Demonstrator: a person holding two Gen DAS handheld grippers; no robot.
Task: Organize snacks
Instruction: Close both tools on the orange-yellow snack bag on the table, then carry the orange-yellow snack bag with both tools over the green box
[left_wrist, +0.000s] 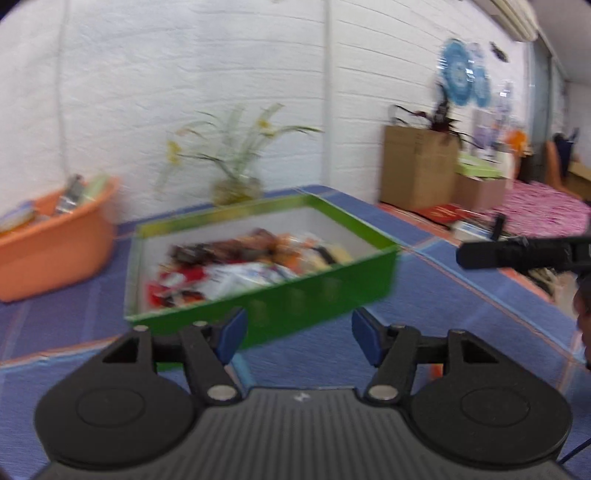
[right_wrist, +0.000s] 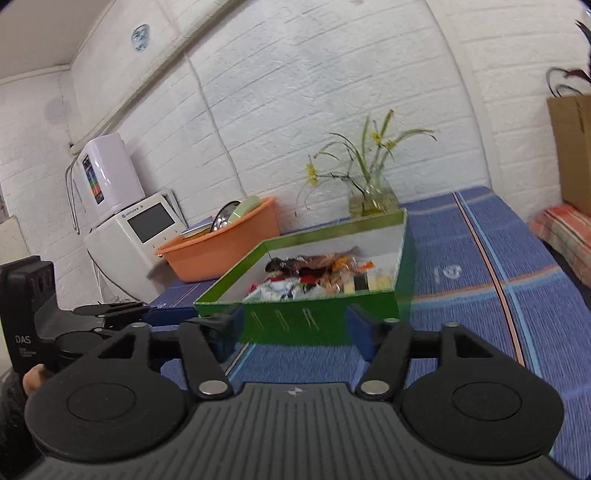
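Shallow green cardboard box (right_wrist: 314, 321), centre frame on the blue-clothed counter (right_wrist: 480, 295), heaped with small foil-wrapped snacks (right_wrist: 314, 273): light, crinkly, slippery; best pinched singly by a wrapper edge. Left gripper (left_wrist: 299, 334) and right gripper (right_wrist: 291, 328): jaws apart, empty, just before the box's near wall.

Open cloth in front; box ahead.
Passage is blocked by the green snack box (right_wrist: 317, 325), flanked by the orange basin (right_wrist: 236, 247) and vase (right_wrist: 373, 201).
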